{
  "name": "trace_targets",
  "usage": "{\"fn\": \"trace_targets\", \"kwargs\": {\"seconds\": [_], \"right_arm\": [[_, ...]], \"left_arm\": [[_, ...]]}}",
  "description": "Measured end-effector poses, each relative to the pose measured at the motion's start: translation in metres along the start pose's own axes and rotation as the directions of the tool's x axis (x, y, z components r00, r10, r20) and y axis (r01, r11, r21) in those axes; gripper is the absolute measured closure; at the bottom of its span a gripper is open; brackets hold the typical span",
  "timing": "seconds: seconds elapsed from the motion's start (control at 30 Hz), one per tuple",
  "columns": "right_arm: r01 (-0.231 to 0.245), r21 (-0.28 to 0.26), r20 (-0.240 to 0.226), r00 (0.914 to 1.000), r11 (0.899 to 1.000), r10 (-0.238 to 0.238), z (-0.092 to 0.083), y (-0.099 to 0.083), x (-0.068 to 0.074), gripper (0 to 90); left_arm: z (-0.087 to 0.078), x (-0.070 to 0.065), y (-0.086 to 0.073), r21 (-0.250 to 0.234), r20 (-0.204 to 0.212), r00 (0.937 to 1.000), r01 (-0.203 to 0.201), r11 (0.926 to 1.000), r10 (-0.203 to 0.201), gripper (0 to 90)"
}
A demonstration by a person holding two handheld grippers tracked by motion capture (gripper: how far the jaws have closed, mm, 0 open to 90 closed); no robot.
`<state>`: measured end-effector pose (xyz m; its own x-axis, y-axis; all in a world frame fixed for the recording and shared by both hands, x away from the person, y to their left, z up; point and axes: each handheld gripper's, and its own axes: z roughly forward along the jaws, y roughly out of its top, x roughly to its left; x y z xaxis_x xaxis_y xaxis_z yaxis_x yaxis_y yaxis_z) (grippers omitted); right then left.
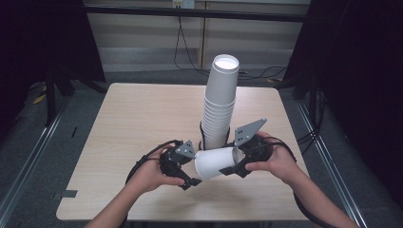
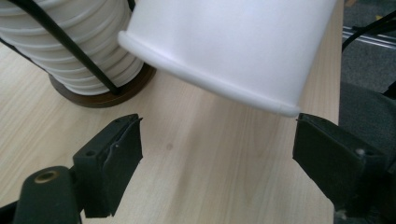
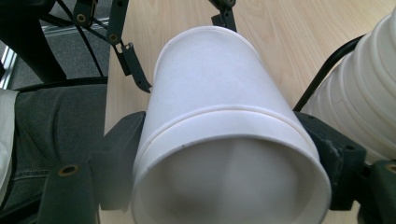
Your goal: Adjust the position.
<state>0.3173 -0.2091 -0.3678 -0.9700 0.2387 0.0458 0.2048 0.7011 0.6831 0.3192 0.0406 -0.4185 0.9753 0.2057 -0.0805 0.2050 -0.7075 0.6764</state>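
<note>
Your right tongs (image 1: 236, 165) hold a single white paper cup (image 1: 215, 162) on its side; in the right gripper view the two black jaws press on opposite sides of the cup (image 3: 219, 140) close to its open rim, so these tongs are closed on it about as wide as the cup itself. The long axis of the cup lies nearly level over the desk (image 1: 138, 118); the open mouth looks back into your right tongs and the closed bottom points away from them, toward your left tongs (image 1: 187, 178). In the high view the cup bridges the space between both tongs, just in front of the tall stack of cups (image 1: 219, 102), which stands upright right behind them in a holder with a dark round base (image 2: 112, 95) and thin black rods.

Your left tongs (image 2: 217, 140) are wide open and hold nothing; in the left gripper view the bottom end of the cup (image 2: 233, 51) hangs just beyond the jaw tips and a little above them, and its lower edge comes very near to the jaw at the right of that view; I cannot tell if it touches. The stack (image 2: 65, 42) is farther away, beyond the jaw at the left of that view. Your two hands are close together near the front edge of the desk.
</note>
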Motion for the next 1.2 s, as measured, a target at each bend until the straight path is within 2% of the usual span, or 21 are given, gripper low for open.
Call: {"fn": "trace_targets", "kwargs": {"seconds": [0.23, 0.33, 0.4, 0.63, 0.8, 0.83, 1.07, 1.1, 1.2], "right_arm": [[0.001, -0.026, -0.014, 0.9999, 1.000, -0.001, 0.0036, 0.0028, 0.0005, 22.7], [-0.001, -0.033, -0.022, 0.9998, 0.999, 0.000, 0.0039, 0.0037, 0.0013, 22.8], [0.006, -0.034, -0.029, 0.9996, 0.999, -0.007, 0.0048, 0.0046, 0.0023, 22.8], [0.008, -0.036, -0.045, 0.9990, 0.999, -0.010, 0.0046, 0.0051, 0.0028, 22.8], [0.008, -0.036, -0.057, 0.9983, 0.999, -0.010, 0.0068, 0.0050, 0.0022, 22.8], [0.007, -0.038, -0.059, 0.9982, 0.999, -0.009, 0.0071, 0.0049, 0.0022, 22.9], [0.012, -0.037, -0.067, 0.9976, 0.999, -0.015, 0.0083, 0.0058, 0.0024, 22.9], [0.012, -0.037, -0.067, 0.9976, 0.999, -0.015, 0.0083, 0.0058, 0.0024, 22.9], [0.013, -0.037, -0.071, 0.9974, 0.999, -0.015, 0.0084, 0.0058, 0.0022, 22.9]], "left_arm": [[0.0023, -0.0002, 0.0022, -0.022, 0.013, 0.9998, 0.015, 0.9997, -0.015, 15.5], [0.0030, -0.0002, 0.0024, -0.035, 0.006, 0.9997, 0.023, 0.9991, -0.023, 14.8], [0.0025, 0.0009, 0.0030, -0.035, 0.006, 1.0000, 0.004, 0.9994, -0.003, 13.9], [0.0016, 0.0014, 0.0049, -0.041, 0.007, 1.0000, 0.003, 0.9992, -0.002, 8.1], [0.0000, 0.0013, 0.0074, -0.043, -0.014, 0.9993, -0.036, 0.9984, 0.035, 3.8], [-0.0001, 0.0014, 0.0074, -0.043, -0.004, 0.9994, -0.036, 0.9984, 0.036, 2.9], [0.0012, 0.0015, 0.0069, -0.046, 0.001, 0.9992, -0.039, 0.9982, 0.039, 2.9], [0.0006, 0.0019, 0.0074, -0.037, -0.001, 0.9985, -0.055, 0.9978, 0.055, 2.9], [0.0006, 0.0014, 0.0079, -0.039, 0.002, 0.9979, -0.064, 0.9972, 0.064, 2.5]]}}
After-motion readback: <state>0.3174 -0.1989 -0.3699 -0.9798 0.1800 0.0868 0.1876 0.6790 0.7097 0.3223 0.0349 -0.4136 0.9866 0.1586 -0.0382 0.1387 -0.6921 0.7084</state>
